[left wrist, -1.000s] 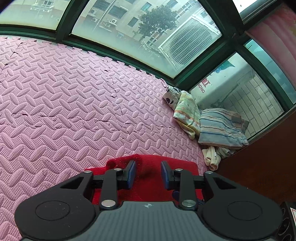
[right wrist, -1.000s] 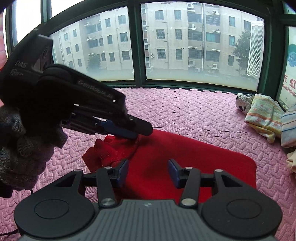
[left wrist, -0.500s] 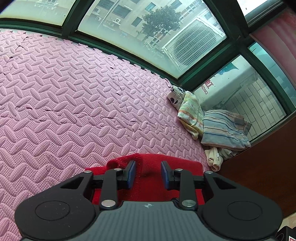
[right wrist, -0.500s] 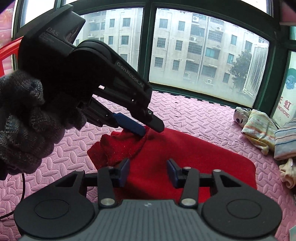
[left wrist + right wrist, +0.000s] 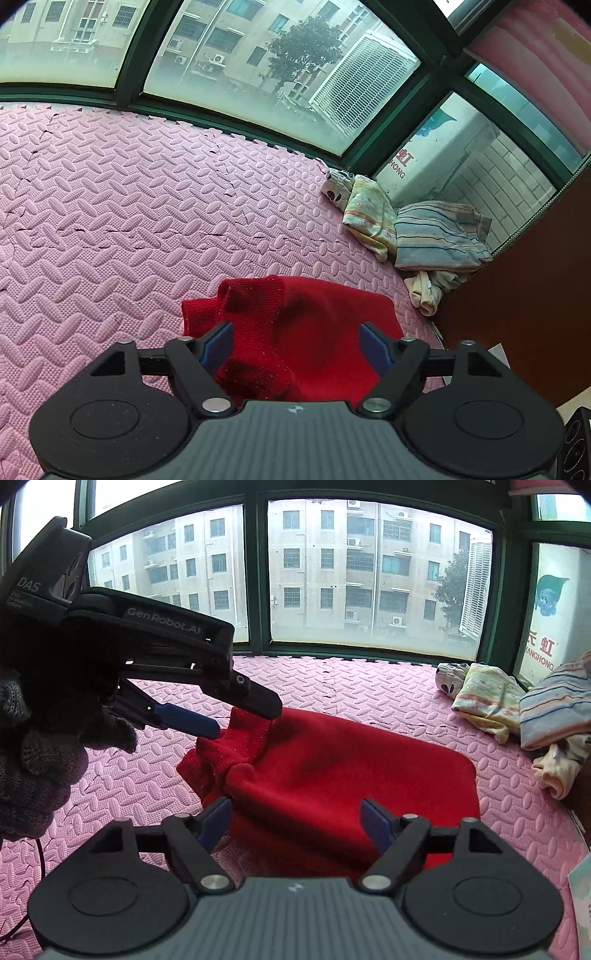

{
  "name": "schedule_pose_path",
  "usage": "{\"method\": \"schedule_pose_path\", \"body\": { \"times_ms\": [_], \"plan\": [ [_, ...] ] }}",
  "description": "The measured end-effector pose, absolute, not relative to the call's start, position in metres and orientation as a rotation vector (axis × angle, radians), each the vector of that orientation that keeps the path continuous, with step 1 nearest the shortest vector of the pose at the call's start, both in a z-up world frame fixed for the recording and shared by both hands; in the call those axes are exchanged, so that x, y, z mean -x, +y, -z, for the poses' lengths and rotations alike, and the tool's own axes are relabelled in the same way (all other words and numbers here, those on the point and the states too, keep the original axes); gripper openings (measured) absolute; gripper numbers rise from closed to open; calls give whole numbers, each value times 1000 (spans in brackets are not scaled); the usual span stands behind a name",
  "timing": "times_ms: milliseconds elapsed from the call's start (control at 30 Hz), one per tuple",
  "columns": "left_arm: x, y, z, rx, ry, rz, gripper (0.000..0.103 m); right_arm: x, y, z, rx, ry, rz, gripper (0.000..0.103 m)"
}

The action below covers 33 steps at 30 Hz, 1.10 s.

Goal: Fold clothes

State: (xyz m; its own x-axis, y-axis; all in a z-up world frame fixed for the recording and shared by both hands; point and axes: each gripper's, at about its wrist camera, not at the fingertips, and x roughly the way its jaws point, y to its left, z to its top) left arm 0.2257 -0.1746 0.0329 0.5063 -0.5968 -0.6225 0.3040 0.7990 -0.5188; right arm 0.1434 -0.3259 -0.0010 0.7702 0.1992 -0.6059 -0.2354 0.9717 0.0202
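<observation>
A red knitted garment [image 5: 351, 775] lies folded on the pink foam mat, with a bunched sleeve or corner at its left end [image 5: 229, 746]. It also shows in the left wrist view [image 5: 295, 332]. My left gripper [image 5: 295, 345] is open just above the garment's left end; in the right wrist view it [image 5: 243, 716] hangs over that bunched part with its jaws apart and nothing between them. My right gripper [image 5: 295, 821] is open and empty above the garment's near edge.
A pile of folded clothes sits at the far right by the window corner: a pale patterned piece [image 5: 365, 214], a striped shirt [image 5: 439, 236] and a cream item [image 5: 424, 291]. The pink mat [image 5: 129, 206] stretches left. A dark wooden cabinet [image 5: 524, 314] stands at the right.
Both grippers have opened wide. The left gripper let go of the red garment's bunched end, which now lies loose on the mat.
</observation>
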Motion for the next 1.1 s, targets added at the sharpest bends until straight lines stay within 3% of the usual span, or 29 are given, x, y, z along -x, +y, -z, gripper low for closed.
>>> {"method": "schedule_pose_path", "body": {
  "times_ms": [200,267,400,1100],
  "plan": [
    [-196,-168,-44,319,836,547,103,-119,-330,3,32,659,-209,93],
    [-187,-166,-46,313,832,552,103,-113,-332,6,23,662,-197,100],
    [-171,-163,-47,285,830,549,103,-101,-335,9,8,668,-175,103],
    [-111,-144,-35,215,858,510,103,-75,-328,20,-61,713,-48,103]
  ]
}}
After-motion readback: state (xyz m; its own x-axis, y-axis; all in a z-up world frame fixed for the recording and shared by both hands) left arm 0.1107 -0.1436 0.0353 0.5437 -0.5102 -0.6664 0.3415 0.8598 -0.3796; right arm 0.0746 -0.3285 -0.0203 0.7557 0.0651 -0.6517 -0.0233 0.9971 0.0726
